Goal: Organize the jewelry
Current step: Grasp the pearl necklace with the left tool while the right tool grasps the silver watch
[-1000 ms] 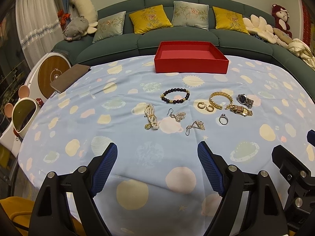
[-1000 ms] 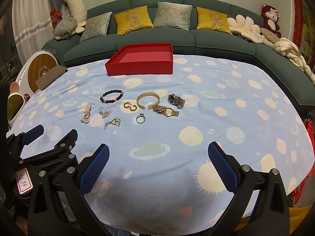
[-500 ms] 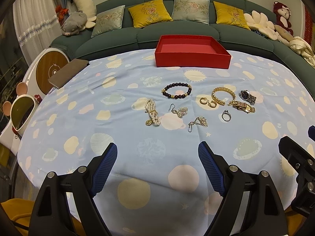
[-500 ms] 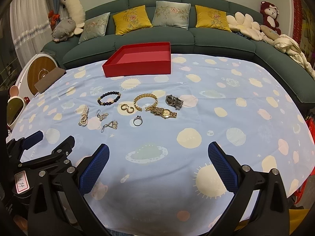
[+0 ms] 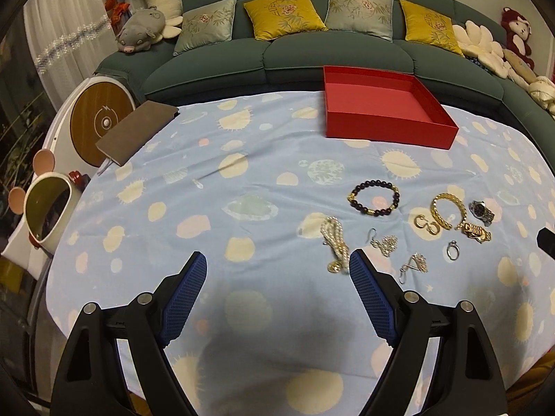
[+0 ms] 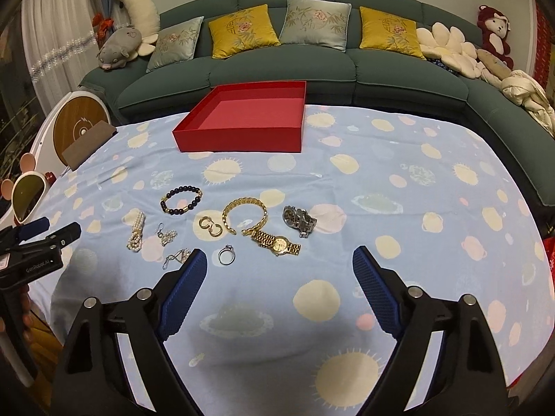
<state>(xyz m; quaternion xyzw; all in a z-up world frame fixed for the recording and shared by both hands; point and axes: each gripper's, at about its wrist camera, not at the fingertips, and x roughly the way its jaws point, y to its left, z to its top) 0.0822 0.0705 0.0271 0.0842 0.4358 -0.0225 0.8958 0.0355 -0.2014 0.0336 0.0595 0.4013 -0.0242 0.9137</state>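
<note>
Jewelry lies on a blue planet-print tablecloth [image 6: 381,180]: a dark bead bracelet [image 6: 181,201], a pearl strand [image 6: 136,234], silver earrings [image 6: 167,235], gold hoops [image 6: 210,227], a gold chain bracelet [image 6: 242,215], a silver ring [image 6: 226,254], a gold watch [image 6: 277,241] and a silver watch [image 6: 299,220]. An empty red tray [image 6: 242,138] stands behind them. My left gripper [image 5: 277,270] is open, just left of the pearl strand [image 5: 335,246]. My right gripper [image 6: 279,263] is open, just in front of the ring and gold watch.
A green sofa [image 6: 277,66] with cushions and plush toys curves behind the table. A brown notebook [image 5: 137,131] lies at the table's far left corner. A white round appliance [image 5: 100,121] and a mouse-eared bin [image 5: 45,208] stand to the left.
Both grippers have moved forward toward the jewelry. The left view has swung left, so the jewelry now sits on its right side. Both stay open.
</note>
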